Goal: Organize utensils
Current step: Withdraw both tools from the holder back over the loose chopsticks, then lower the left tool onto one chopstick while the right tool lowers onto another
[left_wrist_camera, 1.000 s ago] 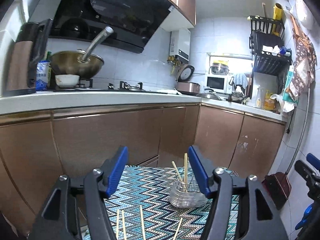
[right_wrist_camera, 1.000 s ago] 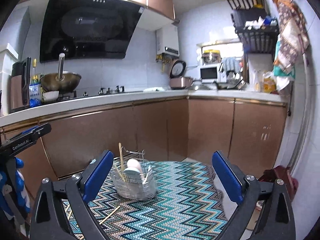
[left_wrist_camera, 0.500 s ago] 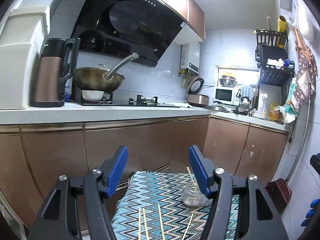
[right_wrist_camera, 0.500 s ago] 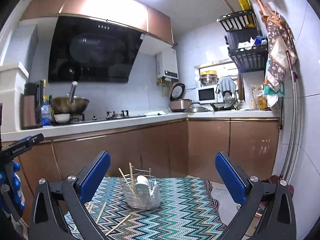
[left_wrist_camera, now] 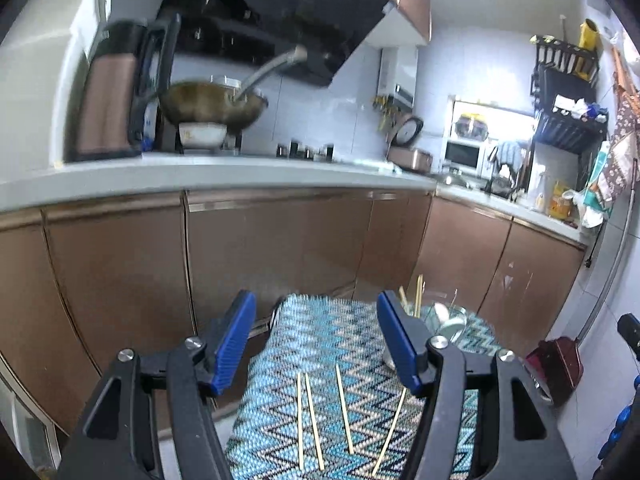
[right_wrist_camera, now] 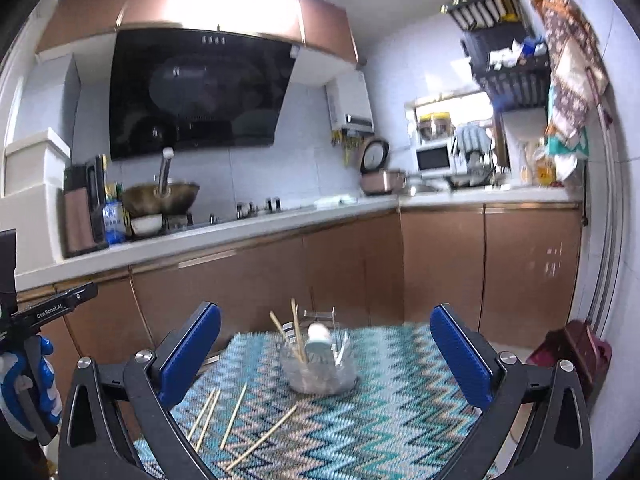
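On the zigzag-woven cloth [right_wrist_camera: 384, 412], thin wooden chopsticks [right_wrist_camera: 236, 416] lie beside a clear holder [right_wrist_camera: 318, 364]; both claws gape, empty.

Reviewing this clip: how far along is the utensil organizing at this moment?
Partly done: the wire holder already contains two chopsticks and a spoon. Nothing is in hand; the left gripper and right gripper both have open, empty jaws. Left: four loose chopsticks lying on the zigzag cloth.
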The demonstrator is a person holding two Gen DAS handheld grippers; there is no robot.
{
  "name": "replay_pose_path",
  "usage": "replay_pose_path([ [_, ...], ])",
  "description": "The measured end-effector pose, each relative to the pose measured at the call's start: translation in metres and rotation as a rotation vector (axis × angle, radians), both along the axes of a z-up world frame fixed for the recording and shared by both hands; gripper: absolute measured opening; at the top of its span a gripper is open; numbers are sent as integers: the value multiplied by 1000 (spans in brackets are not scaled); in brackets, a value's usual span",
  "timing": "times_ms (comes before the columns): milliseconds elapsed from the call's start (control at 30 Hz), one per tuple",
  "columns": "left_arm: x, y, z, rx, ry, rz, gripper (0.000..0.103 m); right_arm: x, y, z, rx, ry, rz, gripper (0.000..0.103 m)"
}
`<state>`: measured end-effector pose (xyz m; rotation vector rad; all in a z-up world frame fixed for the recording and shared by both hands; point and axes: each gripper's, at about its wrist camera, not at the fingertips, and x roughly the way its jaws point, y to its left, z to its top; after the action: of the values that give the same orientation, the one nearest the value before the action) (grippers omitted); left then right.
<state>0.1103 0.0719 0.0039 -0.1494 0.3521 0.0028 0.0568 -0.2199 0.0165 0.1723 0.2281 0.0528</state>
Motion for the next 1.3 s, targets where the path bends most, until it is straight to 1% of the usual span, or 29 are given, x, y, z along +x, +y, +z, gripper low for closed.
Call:
replay_pose_path([
  [67,14,0,-13,-22,58,-27,61,12,4,-10,-1,47,15,103],
  [167,38,3,-35,-76,170,-77,61,29,9,-25,15,116,54,103],
  [267,60,1,-56,-91,256,-111,61,52,13,-43,46,207,100,102],
  [300,66,0,-62,-94,276,-121,61,59,15,-51,49,241,110,100],
  [433,95,-2,-92,-109,382,-168,61,90,26,-80,73,364,168,83],
  [600,132,1,-134,-153,524,-205,60,124,39,-117,115,488,225,76],
  [667,145,1,-146,-164,568,-214,53,138,46,-131,121,535,243,74],
  [800,172,5,-173,-210,664,-231,49,160,59,-159,137,617,280,68],
  [867,184,5,-183,-222,702,-238,42,168,63,-167,142,648,293,66],
  [967,201,6,-200,-238,762,-254,35,181,68,-182,160,696,310,61],
  [1200,225,5,-226,-221,835,-252,30,205,79,-208,165,770,323,52],
  [1300,234,3,-233,-210,858,-256,28,215,85,-214,162,797,329,46],
])
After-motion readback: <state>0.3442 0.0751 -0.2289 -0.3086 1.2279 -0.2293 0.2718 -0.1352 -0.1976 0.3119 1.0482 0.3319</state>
